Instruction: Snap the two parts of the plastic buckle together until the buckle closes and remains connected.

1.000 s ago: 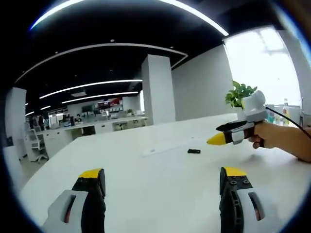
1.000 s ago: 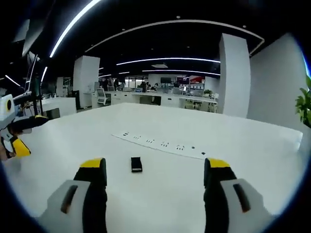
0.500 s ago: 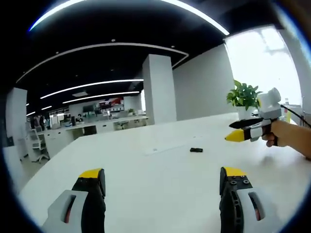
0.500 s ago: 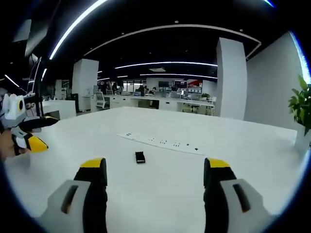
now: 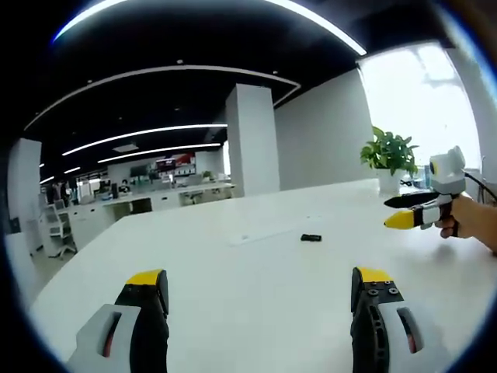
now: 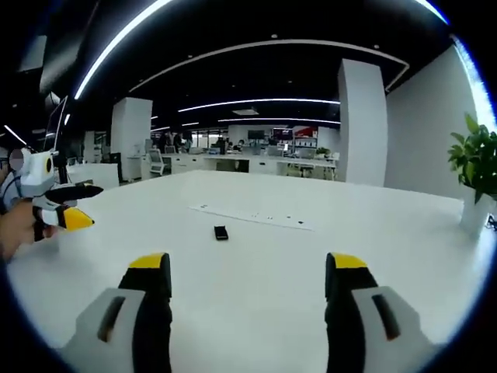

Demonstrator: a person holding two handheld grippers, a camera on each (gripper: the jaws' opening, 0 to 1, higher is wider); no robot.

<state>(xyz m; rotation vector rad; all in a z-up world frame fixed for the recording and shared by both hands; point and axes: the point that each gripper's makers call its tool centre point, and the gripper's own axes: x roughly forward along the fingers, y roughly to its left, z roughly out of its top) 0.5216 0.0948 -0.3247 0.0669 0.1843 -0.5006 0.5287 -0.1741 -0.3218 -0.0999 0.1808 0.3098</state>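
On white table (image 5: pixel 256 272), small black buckle (image 5: pixel 311 237), open-plan office behind

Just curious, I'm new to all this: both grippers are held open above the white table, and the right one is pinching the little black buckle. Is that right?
Not quite. The right gripper holds nothing: in the right gripper view its jaws stand open, and the black buckle lies on the white table well ahead of them. The left gripper is open too.
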